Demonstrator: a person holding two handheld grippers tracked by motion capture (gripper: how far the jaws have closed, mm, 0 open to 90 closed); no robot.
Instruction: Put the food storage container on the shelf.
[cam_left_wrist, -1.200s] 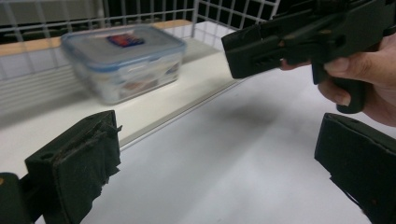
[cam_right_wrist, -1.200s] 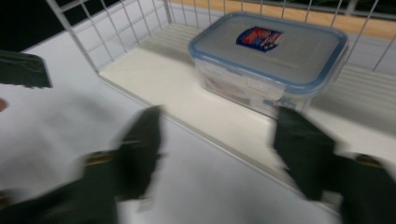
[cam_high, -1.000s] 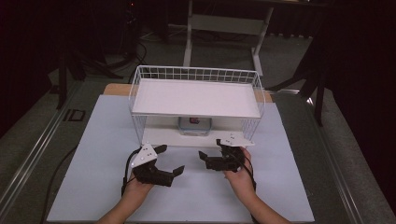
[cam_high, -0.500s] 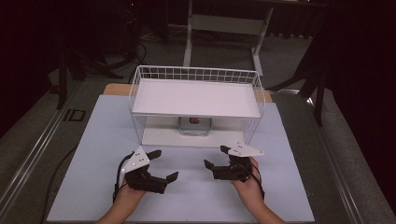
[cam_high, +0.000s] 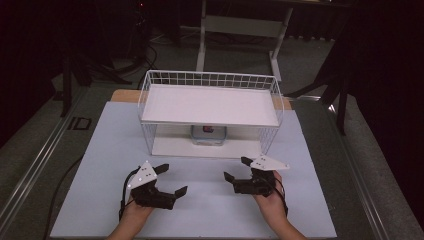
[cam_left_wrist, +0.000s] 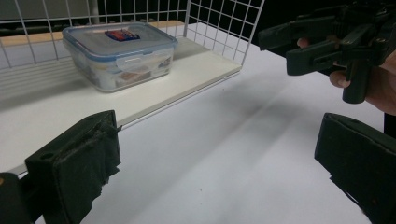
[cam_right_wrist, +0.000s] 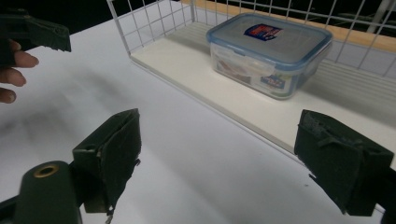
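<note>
Nothing looks handled yet: the lidded plastic box (cam_high: 208, 135) sits on the lower shelf of the wire rack (cam_high: 211, 80), under the top shelf, at the far middle of the table (cam_high: 300, 200). The left gripper (cam_high: 170, 181) and right gripper (cam_high: 239, 170) rest near, well apart, jaws wide open and empty. The rack's front is open, so reaching in looks easy; wire sides and low headroom limit lifting.

Wire rack (cam_high: 210, 80): white grid mesh, white shelf boards, centre of the high view.
Container (cam_right_wrist: 268, 53): clear box, blue-rimmed translucent lid with a red-and-blue label.
Table (cam_high: 100, 150): pale white-blue surface, with grey floor around it.
Left gripper (cam_high: 170, 180): black, with a white three-cornered plate.
Right gripper (cam_high: 239, 170): black, with a matching white plate.
Background: dark, upper frame.
</note>
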